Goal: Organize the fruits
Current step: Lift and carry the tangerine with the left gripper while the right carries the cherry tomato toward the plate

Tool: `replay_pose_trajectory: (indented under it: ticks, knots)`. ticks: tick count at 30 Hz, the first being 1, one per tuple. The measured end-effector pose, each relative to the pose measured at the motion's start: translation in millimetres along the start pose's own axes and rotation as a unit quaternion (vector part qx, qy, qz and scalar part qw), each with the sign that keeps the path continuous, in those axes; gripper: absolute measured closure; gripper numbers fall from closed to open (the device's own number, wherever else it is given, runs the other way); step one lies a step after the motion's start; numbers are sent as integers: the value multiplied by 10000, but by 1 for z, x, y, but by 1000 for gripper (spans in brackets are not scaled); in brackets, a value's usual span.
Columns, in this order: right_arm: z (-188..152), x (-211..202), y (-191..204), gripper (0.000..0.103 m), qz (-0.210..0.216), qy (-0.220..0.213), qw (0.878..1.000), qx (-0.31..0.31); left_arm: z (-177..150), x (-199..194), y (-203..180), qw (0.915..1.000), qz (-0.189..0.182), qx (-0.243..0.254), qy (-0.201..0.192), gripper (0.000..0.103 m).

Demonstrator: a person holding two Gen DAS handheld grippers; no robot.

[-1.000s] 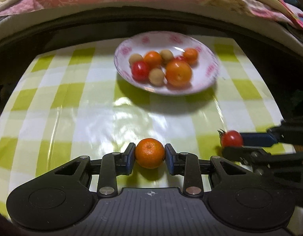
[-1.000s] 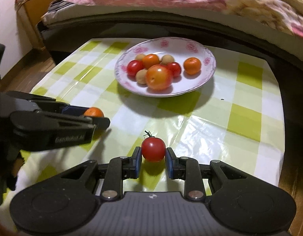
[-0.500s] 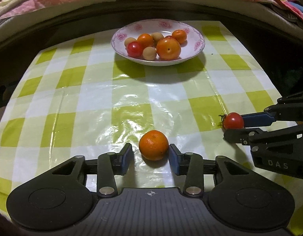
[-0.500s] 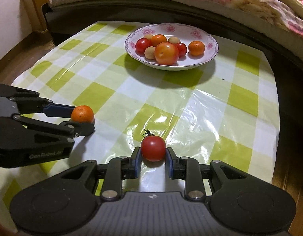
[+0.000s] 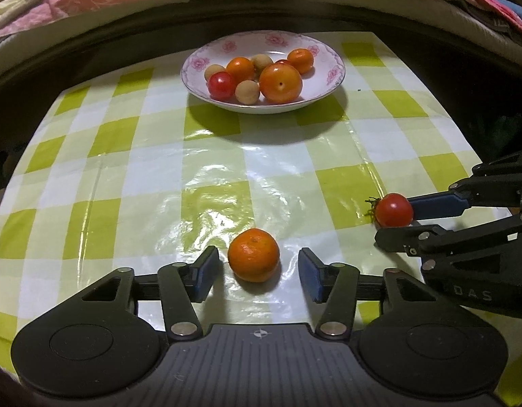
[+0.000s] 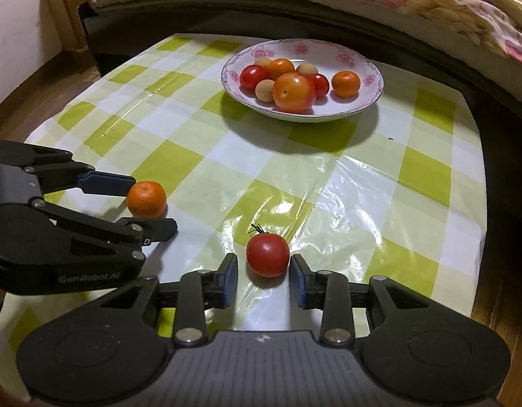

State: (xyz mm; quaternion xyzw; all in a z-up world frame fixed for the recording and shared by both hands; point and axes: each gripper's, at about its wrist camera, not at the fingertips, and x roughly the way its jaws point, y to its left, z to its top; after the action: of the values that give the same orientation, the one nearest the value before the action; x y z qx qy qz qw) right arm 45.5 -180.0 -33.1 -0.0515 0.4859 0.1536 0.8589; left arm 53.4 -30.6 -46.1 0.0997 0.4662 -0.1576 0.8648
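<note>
Orange-skinned and round, the mandarin [image 5: 253, 255] is sitting on the checked tablecloth [image 5: 125, 156] in the lower centre of the left wrist frame, lying directly between the fingers of the left gripper [image 5: 257, 273], whose jaws are standing spread with a clear gap on either side of the fruit, touching nothing. Being round, it is offering no long axis. In the lower centre of the right wrist frame the red tomato [image 6: 267, 254], its green stem pointing toward the upper left, is resting likewise between the parted fingers of the right gripper [image 6: 263, 279]; the right finger is lying just beside the skin, contact uncertain. Each fruit is lying straight ahead of its own gripper. In the upper centre of both frames the flowered plate [image 6: 369, 95] is holding the gathered fruits, well apart from both grippers
</note>
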Motion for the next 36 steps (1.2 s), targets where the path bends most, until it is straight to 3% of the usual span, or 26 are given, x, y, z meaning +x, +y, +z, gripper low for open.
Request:
replay_pose_trajectory:
  ticks: [5, 36]
  knots:
    - [1, 0, 1, 74, -35, 14, 10000, -41, 2, -1, -5, 9999, -120, 13, 82, 63]
    - [15, -4, 0, 74, 17, -184, 9997, 132, 21, -5, -10, 9999, -51, -24, -98, 64]
